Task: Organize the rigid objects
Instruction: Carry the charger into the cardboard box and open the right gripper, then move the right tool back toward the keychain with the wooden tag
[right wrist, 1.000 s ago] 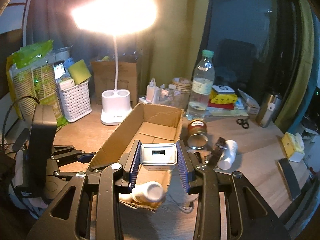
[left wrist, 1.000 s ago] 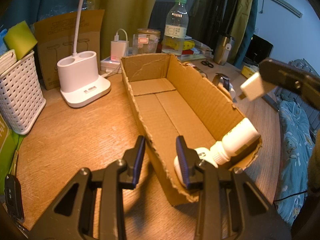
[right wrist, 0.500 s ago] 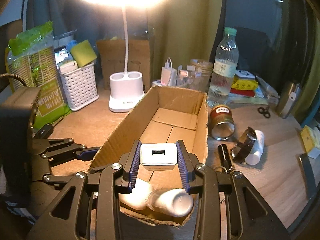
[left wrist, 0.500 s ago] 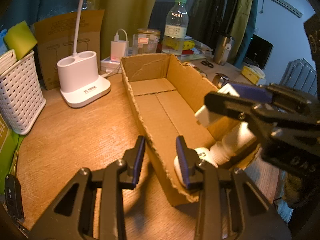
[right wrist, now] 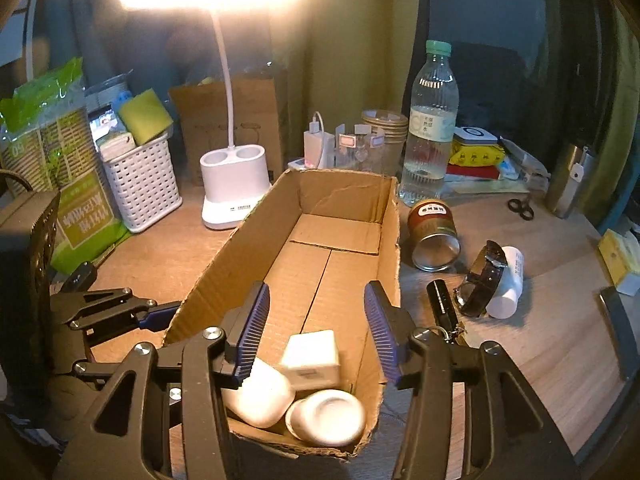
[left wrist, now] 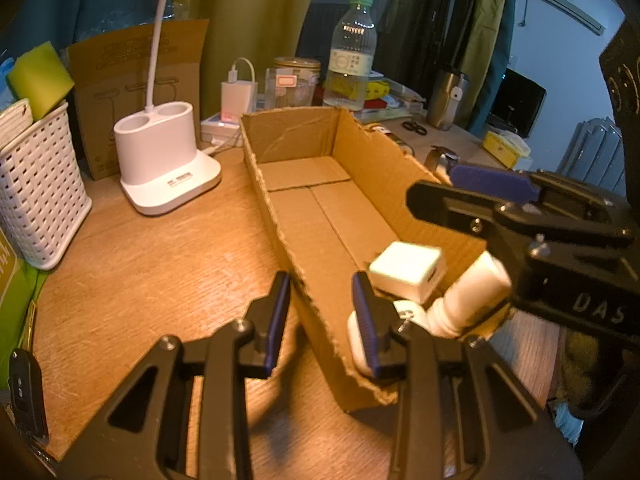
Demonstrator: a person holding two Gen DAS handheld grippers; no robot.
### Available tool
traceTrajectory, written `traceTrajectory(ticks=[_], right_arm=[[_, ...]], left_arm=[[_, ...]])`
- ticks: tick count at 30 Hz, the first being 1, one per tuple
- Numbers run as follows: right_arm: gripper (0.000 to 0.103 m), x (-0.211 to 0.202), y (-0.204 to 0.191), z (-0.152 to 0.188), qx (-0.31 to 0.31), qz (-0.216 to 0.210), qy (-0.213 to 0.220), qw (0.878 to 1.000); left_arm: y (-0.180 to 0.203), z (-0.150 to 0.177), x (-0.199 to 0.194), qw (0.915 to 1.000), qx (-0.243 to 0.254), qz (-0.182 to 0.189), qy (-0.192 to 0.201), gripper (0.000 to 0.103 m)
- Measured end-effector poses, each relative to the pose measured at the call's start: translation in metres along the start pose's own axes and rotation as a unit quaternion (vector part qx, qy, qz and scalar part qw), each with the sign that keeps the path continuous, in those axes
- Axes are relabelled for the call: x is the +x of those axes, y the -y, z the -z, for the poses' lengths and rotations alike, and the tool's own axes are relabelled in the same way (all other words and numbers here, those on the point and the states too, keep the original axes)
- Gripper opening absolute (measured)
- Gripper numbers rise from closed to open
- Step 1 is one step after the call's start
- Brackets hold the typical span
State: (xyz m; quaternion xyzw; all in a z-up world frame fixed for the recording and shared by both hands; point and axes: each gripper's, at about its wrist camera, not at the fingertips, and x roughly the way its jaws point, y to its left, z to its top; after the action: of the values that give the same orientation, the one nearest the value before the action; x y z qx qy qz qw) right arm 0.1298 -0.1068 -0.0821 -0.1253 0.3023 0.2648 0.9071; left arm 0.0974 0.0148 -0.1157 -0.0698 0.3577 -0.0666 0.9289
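A long open cardboard box [right wrist: 384,216] [left wrist: 280,216] lies on the wooden desk. At its near end lie a white charger cube [right wrist: 310,354] [left wrist: 406,272], a white bottle [right wrist: 326,416] [left wrist: 468,296] and a white rounded object [right wrist: 260,394]. My right gripper [right wrist: 316,336] is open and empty, just above the cube; it shows at the right of the left wrist view [left wrist: 492,192]. My left gripper [left wrist: 320,316] is open and straddles the box's near left wall.
A white lamp base [left wrist: 164,168], a white basket [left wrist: 36,184] and a water bottle [right wrist: 428,132] stand behind the box. Right of the box lie a tin can [right wrist: 434,236], a black flashlight [right wrist: 440,300], a watch on a white bottle [right wrist: 492,280] and scissors [right wrist: 520,206].
My right gripper carried the white charger cube down into the box, opened and let it go. The cube now rests in the box beside the bottle. The left gripper has not moved.
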Motion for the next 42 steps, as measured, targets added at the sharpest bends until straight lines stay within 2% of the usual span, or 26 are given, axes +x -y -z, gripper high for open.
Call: traceTrajectory(ticks=[16, 28, 36, 42], right_arm=[[0.052, -0.016, 0.026, 0.002, 0.034, 0.022, 0.019, 0.999], [0.053, -0.022, 0.064, 0.008, 0.075, 0.069, 0.026, 0.994], [0.053, -0.019, 0.094, 0.023, 0.108, 0.089, 0.016, 0.99], [0.053, 0.001, 0.111, 0.035, 0.127, 0.094, -0.009, 0.987]], left_arm=[[-0.002, 0.0, -0.001, 1.0, -0.001, 0.0, 0.0, 0.034], [-0.002, 0.0, -0.002, 1.0, -0.002, 0.001, 0.0, 0.034], [-0.003, -0.001, -0.002, 1.0, -0.002, 0.002, 0.0, 0.034], [-0.003, -0.001, -0.002, 1.0, -0.002, 0.002, 0.0, 0.034]])
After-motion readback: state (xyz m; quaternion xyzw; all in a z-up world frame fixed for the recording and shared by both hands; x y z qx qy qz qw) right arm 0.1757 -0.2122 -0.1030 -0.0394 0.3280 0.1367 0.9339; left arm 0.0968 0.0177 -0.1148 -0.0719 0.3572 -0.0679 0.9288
